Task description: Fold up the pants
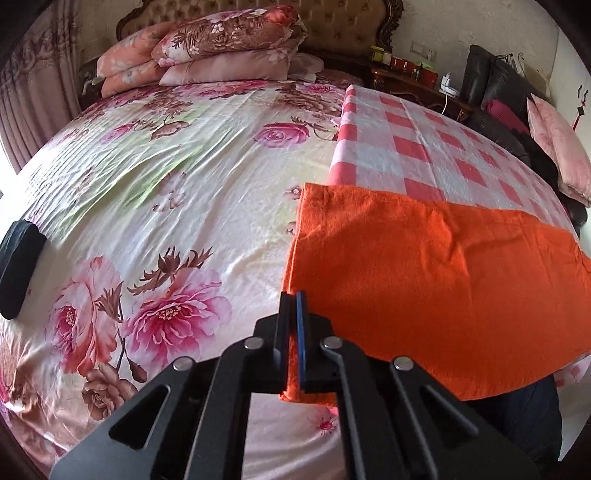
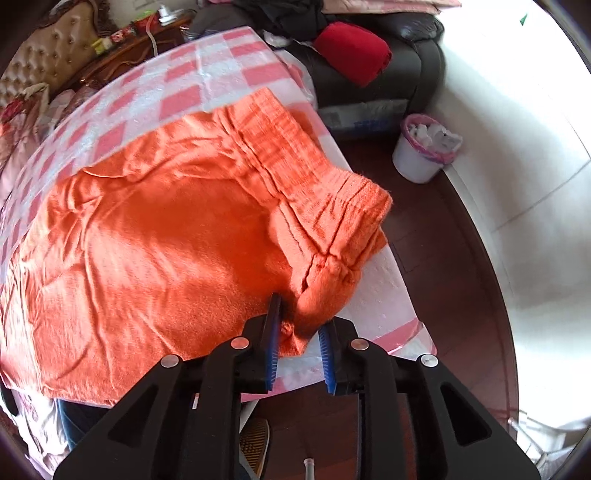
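Left tool [image 1: 294,295] has its black, blue-padded fingers pressed together, pinching a fuzzy corner of the orange pants [image 1: 436,280]. Right tool [image 2: 301,314] is spread, its ribbed pads either side of a bunched fold near the gathered waistband [image 2: 332,184]. These soft, creased pants lie flat on a pink-and-white checked cloth [image 1: 406,147] on the bed, beside the glossy floral sheet [image 1: 166,184]. Their near edge is hidden behind both tools.

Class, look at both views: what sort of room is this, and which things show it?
Most likely a home bedroom: a bed with a floral sheet, stacked pillows against a tufted headboard, and a bedside cabinet beside it.
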`<state>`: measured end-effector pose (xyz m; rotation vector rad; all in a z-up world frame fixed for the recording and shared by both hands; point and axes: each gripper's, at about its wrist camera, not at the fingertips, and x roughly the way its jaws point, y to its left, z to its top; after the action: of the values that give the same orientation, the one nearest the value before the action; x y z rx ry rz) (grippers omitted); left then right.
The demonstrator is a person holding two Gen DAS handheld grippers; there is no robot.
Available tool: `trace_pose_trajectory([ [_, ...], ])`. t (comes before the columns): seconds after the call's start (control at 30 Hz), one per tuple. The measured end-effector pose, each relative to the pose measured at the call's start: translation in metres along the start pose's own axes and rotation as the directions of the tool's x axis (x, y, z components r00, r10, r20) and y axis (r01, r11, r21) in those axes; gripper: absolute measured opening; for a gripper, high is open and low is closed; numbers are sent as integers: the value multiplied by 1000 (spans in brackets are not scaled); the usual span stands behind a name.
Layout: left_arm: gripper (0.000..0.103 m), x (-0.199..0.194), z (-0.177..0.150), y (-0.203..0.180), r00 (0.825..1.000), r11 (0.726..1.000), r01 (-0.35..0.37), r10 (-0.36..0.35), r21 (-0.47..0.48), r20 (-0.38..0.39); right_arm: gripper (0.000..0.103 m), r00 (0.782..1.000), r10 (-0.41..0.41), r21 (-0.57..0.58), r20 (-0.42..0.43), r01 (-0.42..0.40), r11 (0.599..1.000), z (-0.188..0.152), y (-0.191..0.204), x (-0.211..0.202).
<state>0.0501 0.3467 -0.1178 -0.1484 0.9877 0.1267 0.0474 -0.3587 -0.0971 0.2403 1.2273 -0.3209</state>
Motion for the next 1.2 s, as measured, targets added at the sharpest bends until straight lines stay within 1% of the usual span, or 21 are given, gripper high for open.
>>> trace_pose_trajectory([
  [0.03, 3, 7, -3, 1, 1000, 1000, 0, 0, -2, -24, 21, 1000, 0, -8, -3, 0, 1000, -1, 1, 1],
  [0.1, 13, 6, -1, 5, 1000, 1000, -6, 6, -21, -17, 21, 1000, -7, -10, -17, 7, 1000, -4, -1, 10],
  [0.17, 57, -3, 6, 12, 999, 996, 45, -44, -81, 12, 23, 1000, 0, 0, -9, 0, 1000, -5, -5, 9],
  [0.27, 66, 8, 33, 23, 988, 976, 157, -155, -148, 22, 25, 1000, -2, -9, -8, 2, 1000, -5, -6, 10],
  [0.33, 69, 39, 52, 36, 970, 950, 236, -242, -206, -3, 26, 1000, 1, -5, -3, -1, 1000, -5, -6, 11],
  [0.4, 66, 74, 61, 53, 942, 903, 300, -332, -307, -56, 30, 1000, 7, 2, 4, -7, 1000, -7, -7, 11],
  [0.43, 64, 89, 64, 60, 910, 867, 360, -407, -344, -74, 41, 1000, 6, 8, 8, -6, 1000, -8, -9, 10],
  [0.47, 47, 96, 66, 63, 875, 832, 431, -479, -350, -62, 53, 1000, -9, 19, 17, 9, 1000, -9, -14, 10],
  [0.5, 35, 98, 70, 66, 845, 801, 486, -532, -349, -45, 57, 1000, -14, 41, 24, 13, 999, -11, -20, 10],
  [0.53, 9, 95, 76, 66, 847, 804, 489, -531, -337, -38, 58, 1000, 0, 62, 26, -2, 998, -13, -24, 11],
  [0.57, 6, 92, 83, 64, 867, 833, 462, -497, -305, -44, 59, 999, 47, 103, 26, -49, 994, -16, -33, 13],
  [0.63, 6, 89, 98, 58, 880, 857, 447, -473, -256, -47, 59, 995, 90, 133, 43, -95, 987, -19, -40, 12],
  [0.73, 6, 94, 122, 45, 910, 898, 390, -410, -206, -64, 62, 995, 89, 119, 40, -93, 989, -19, -38, 11],
  [0.8, 6, 102, 131, 42, 922, 913, 356, -378, -200, -82, 63, 994, 107, 125, 27, -110, 986, -17, -38, 8],
  [0.87, 13, 112, 135, 43, 931, 920, 323, -351, -223, -99, 66, 988, 133, 141, 77, -143, 980, -15, -45, -5],
  [0.9, 14, 113, 134, 44, 942, 929, 287, -318, -234, -105, 67, 984, 145, 149, 99, -159, 976, -12, -49, -10],
  [0.97, 38, 106, 128, 45, 952, 932, 255, -288, -257, -101, 67, 972, 204, 170, 116, -222, 960, -5, -59, -11],
  [1.03, 39, 84, 121, 37, 972, 945, 209, -229, -251, -51, 65, 959, 260, 178, 109, -276, 945, 3, -64, -7],
  [1.07, 39, 69, 117, 30, 978, 952, 194, -206, -238, -22, 46, 951, 296, 176, 92, -308, 935, 9, -63, -1],
  [1.13, 43, 41, 106, 9, 983, 958, 184, -183, -220, 26, 19, 945, 322, 195, 66, -328, 924, 16, -62, 6],
  [1.2, 48, 15, 93, -22, 975, 959, 223, -216, -176, 60, 15, 914, 391, 152, 112, -405, 902, 28, -53, -7],
])
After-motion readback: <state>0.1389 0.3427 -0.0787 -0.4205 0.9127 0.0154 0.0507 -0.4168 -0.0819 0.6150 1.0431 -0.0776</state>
